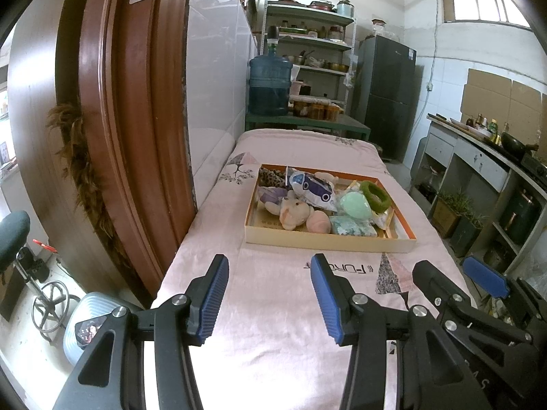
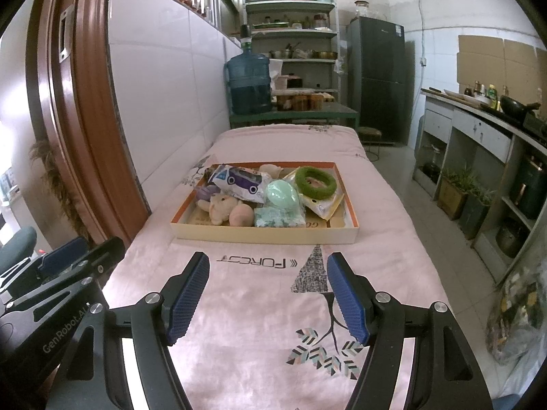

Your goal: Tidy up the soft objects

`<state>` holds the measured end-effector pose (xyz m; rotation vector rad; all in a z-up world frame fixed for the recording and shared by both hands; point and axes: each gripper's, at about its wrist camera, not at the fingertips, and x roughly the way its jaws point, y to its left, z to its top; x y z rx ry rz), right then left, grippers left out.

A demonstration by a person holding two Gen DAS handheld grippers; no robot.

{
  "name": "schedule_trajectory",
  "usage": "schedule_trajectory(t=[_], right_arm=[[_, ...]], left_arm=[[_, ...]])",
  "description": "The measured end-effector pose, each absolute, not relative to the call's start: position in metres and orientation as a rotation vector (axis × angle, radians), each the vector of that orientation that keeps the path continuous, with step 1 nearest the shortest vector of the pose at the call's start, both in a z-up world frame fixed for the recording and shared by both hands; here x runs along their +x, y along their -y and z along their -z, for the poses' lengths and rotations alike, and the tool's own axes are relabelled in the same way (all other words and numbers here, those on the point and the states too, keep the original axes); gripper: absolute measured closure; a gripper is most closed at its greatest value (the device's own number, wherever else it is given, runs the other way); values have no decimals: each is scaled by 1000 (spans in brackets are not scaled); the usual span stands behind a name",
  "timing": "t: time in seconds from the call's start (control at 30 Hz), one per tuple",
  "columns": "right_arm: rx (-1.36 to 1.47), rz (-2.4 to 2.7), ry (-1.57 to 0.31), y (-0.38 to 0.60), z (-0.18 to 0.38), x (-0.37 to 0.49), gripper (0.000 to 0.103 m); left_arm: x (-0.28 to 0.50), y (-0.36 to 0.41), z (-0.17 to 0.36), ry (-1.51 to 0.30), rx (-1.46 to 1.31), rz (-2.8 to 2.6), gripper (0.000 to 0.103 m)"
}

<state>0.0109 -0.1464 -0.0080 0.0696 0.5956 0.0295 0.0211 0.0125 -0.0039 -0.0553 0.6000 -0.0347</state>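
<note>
The shallow box [image 2: 266, 234] with the soft toys lies on the pink blanket [image 2: 259, 307]. In the box, a green ring [image 2: 316, 181] lies behind a mint egg [image 2: 283, 194], and a beige plush [image 2: 220, 206] is left of the egg. In front of the box, your left gripper [image 1: 270, 273] and right gripper [image 2: 268, 270] hover, jaws wide apart, holding nothing.

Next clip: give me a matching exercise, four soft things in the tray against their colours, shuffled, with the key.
Things:
1. ring
2. egg
3. pouch with car print
4. bunny

Colours:
A. cream
B. dark green
C. white and blue
D. pale mint

Pairs: 1-B, 2-D, 3-C, 4-A
</note>
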Motion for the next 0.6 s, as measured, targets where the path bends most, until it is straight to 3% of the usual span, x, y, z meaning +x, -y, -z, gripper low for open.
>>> schedule_trajectory(t=[0.6], right_arm=[[71,-31,-602,147,13,9,30]], left_arm=[[22,-13,4,-600,-57,36,53]])
